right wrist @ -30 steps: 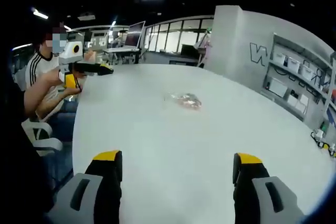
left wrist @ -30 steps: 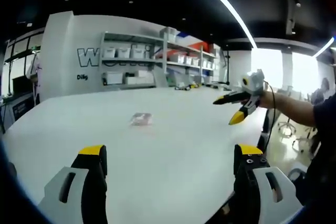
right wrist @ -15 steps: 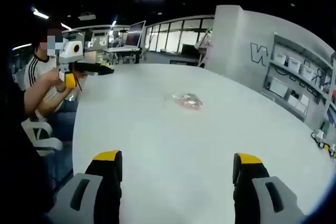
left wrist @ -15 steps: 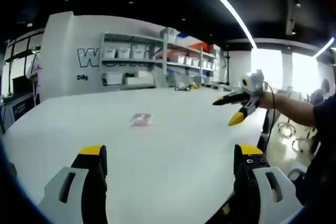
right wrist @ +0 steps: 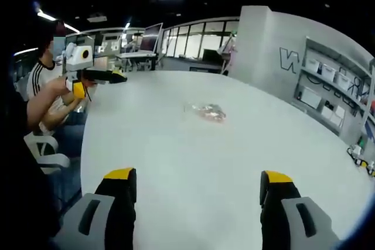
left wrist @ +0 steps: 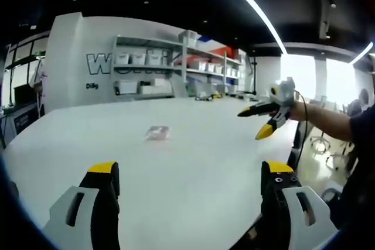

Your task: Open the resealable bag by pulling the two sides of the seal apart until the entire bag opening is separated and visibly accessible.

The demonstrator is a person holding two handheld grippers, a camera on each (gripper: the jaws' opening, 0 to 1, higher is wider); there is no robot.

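Over the last second almost nothing had changed: both views sat as they did 1 s earlier, and the only shift was a slight one at the person's head at the far left of the right gripper view. That read as a pause before the approach, with the seal not yet touched.

Nearest in each view, the left gripper and the right gripper stood released, jaws wide apart and holding nothing, both hovering above the near edge of the white table.

Farther out, the resealable bag lay flat near the middle of the table, small and clear with something pinkish inside; in the right gripper view it lay likewise, well apart from both tools. Whether its seal was shut was too small to tell.

Beyond the bag, against the far wall, stood shelving with bins.

The task judged as not begun: both grippers would need to travel to the bag's seal.
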